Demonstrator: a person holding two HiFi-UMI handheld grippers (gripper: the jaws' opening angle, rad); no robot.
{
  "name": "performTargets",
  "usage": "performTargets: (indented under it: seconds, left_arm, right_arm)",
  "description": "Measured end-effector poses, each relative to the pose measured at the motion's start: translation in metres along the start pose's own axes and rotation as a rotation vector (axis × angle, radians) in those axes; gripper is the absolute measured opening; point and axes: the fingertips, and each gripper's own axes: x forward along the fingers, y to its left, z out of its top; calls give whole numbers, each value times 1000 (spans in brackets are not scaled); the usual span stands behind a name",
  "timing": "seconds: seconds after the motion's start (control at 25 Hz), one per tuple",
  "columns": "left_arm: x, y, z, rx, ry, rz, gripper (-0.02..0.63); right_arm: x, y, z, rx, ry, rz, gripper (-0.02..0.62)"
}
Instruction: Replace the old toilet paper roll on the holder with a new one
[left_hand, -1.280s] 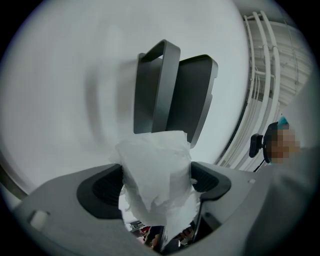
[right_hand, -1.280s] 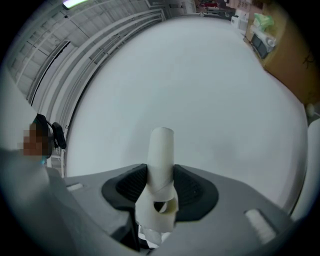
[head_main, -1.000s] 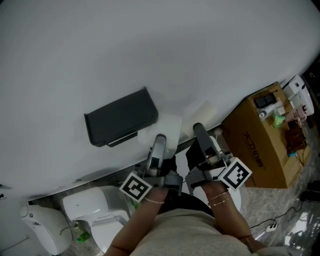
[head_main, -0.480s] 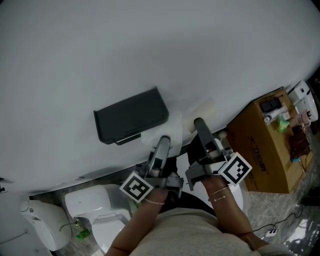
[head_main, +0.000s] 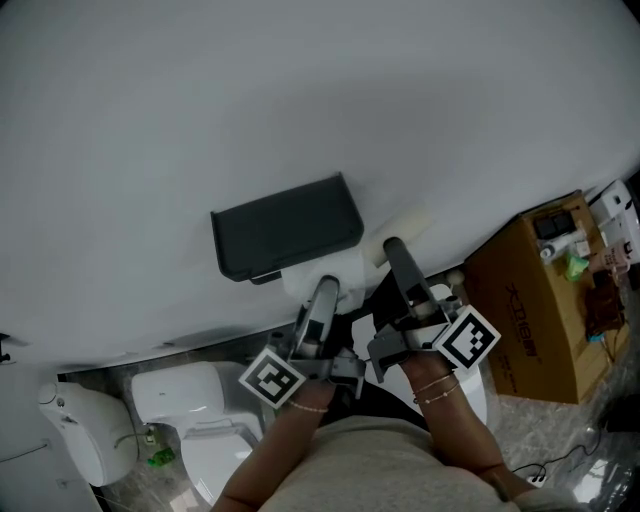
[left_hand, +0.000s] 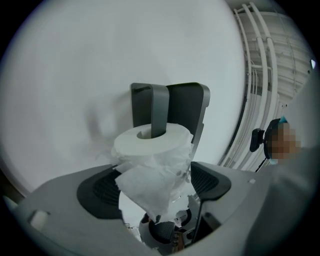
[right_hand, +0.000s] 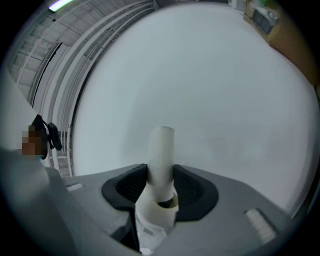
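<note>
Left claw (left_hand: 155, 187): clenched on new roll (left_hand: 152, 142), holder arm (left_hand: 157, 107) threading its core just ahead. Advised: push squarely home before release. Right claw (right_hand: 160, 187): grasping old tube (right_hand: 161, 150).

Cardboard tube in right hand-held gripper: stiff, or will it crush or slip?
Probably light and crushable: the cardboard tube is bare, hollow at its near end, and looks creased where the right hand-held gripper pinches it. It sticks out past the pads, so a bump may pivot it.
</note>
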Motion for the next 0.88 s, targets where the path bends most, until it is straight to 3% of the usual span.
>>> performTargets:
  seconds: [0.32,0.56,0.72,0.88]
  left_arm:
    - [-31,35,4,54,-34,24,409]
    - [-39,29,1,52,-36,27,410]
    - [-27,-5,-3,61,-16,32,410]
    - [-39,-12,-10,76,6,50,408]
  right_arm:
    - [1,-5,-6,34,41,7,175]
    - [-3,-8,-11,47,44,-3,175]
    - [-9,-5,-11,51,41,2,175]
    - [-21,3,-13,47,50,17,175]
